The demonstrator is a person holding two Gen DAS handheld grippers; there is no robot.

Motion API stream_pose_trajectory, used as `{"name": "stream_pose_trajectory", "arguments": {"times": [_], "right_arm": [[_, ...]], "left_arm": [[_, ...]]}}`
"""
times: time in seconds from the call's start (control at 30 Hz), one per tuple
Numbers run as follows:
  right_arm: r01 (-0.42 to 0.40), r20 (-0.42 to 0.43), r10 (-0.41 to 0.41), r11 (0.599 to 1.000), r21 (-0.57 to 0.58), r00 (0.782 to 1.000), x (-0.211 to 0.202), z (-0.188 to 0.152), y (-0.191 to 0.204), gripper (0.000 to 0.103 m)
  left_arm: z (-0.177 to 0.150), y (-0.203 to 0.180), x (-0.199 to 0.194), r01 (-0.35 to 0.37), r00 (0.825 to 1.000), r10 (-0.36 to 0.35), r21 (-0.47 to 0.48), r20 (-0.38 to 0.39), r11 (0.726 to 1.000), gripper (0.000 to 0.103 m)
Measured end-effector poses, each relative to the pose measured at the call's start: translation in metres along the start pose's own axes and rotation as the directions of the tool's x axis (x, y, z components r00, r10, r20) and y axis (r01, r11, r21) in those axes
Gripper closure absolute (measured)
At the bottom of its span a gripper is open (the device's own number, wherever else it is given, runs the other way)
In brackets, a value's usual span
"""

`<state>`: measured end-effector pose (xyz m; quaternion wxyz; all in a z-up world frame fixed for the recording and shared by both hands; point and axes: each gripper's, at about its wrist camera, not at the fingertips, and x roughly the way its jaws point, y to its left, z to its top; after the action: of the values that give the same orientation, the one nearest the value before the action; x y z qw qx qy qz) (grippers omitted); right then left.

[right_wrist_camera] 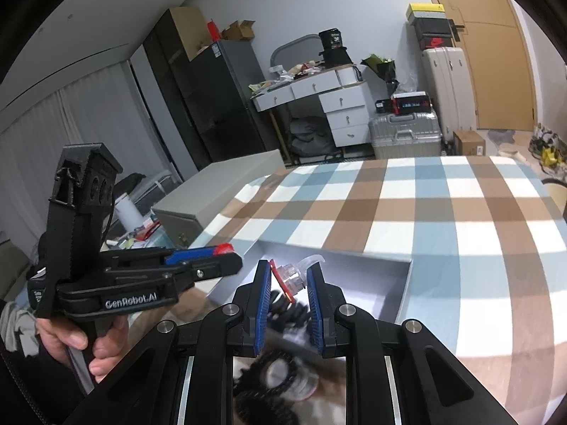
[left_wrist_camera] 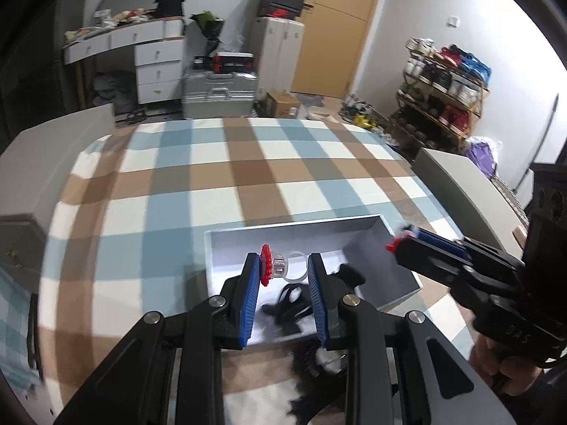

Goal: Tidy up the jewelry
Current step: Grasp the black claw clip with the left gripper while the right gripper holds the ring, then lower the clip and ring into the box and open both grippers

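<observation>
My left gripper (left_wrist_camera: 283,260) is shut on a clear plastic ring with a red flower top (left_wrist_camera: 274,267), held above an open grey box (left_wrist_camera: 294,225) on the checked tablecloth. My right gripper (right_wrist_camera: 290,267) is shut on a second clear ring with a flat red top (right_wrist_camera: 288,278), over the same grey box (right_wrist_camera: 336,252). Each gripper shows in the other's view: the right gripper (left_wrist_camera: 402,240) at the right and the left gripper (right_wrist_camera: 230,253) at the left, both with red at the tip. Blurred black jewelry (left_wrist_camera: 292,301) lies inside the box.
More black beaded pieces (right_wrist_camera: 273,372) lie on the cloth in front of the box. A person's hand (right_wrist_camera: 71,336) holds the left gripper's handle. White cabinets (left_wrist_camera: 63,156) stand at both sides of the table; the checked cloth (left_wrist_camera: 248,170) stretches beyond the box.
</observation>
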<state>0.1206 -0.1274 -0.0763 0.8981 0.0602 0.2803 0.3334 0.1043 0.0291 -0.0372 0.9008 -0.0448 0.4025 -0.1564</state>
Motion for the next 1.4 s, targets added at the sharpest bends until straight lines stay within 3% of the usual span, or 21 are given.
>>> {"name": "stream_pose_trajectory", "arguments": {"times": [0.27,0.93,1.07,1.1,1.13,1.2,1.27,1.4], "right_arm": [[0.016,-0.036,-0.015,1.0,0.018,0.999,0.019,0.005,-0.021,0.083],[0.031,-0.125,-0.027,0.999,0.035,0.992,0.043,-0.009,-0.034,0.081],[0.036,-0.117,-0.031,0.999,0.033,0.993,0.042,-0.007,-0.032,0.081],[0.039,-0.114,-0.035,0.999,0.034,0.993,0.042,-0.008,-0.032,0.081],[0.043,-0.113,-0.038,0.998,0.037,0.993,0.041,-0.008,-0.032,0.081],[0.042,-0.112,-0.036,0.998,0.052,0.993,0.039,-0.007,-0.035,0.074],[0.045,-0.084,-0.039,0.997,0.065,0.996,0.03,-0.007,-0.036,0.073],[0.064,-0.052,-0.06,0.996,0.068,0.997,0.014,-0.006,-0.035,0.065]], "left_arm": [[0.011,-0.009,0.03,0.073,0.996,-0.072,0.018,-0.055,0.997,0.082],[0.009,-0.005,0.057,0.07,0.989,-0.066,0.021,-0.131,0.997,0.081],[0.008,-0.001,0.059,0.098,0.986,-0.098,-0.007,-0.137,0.995,0.08],[0.007,0.0,0.06,0.109,0.983,-0.109,-0.009,-0.144,0.994,0.077],[0.006,-0.001,0.062,0.111,0.981,-0.111,-0.005,-0.161,0.994,0.066],[0.005,-0.003,0.059,0.108,0.982,-0.106,0.005,-0.157,0.994,0.059],[0.004,-0.005,0.053,0.118,0.983,-0.115,0.014,-0.141,0.993,0.043],[0.002,-0.006,0.04,0.081,0.993,-0.078,0.026,-0.093,0.996,0.034]]}}
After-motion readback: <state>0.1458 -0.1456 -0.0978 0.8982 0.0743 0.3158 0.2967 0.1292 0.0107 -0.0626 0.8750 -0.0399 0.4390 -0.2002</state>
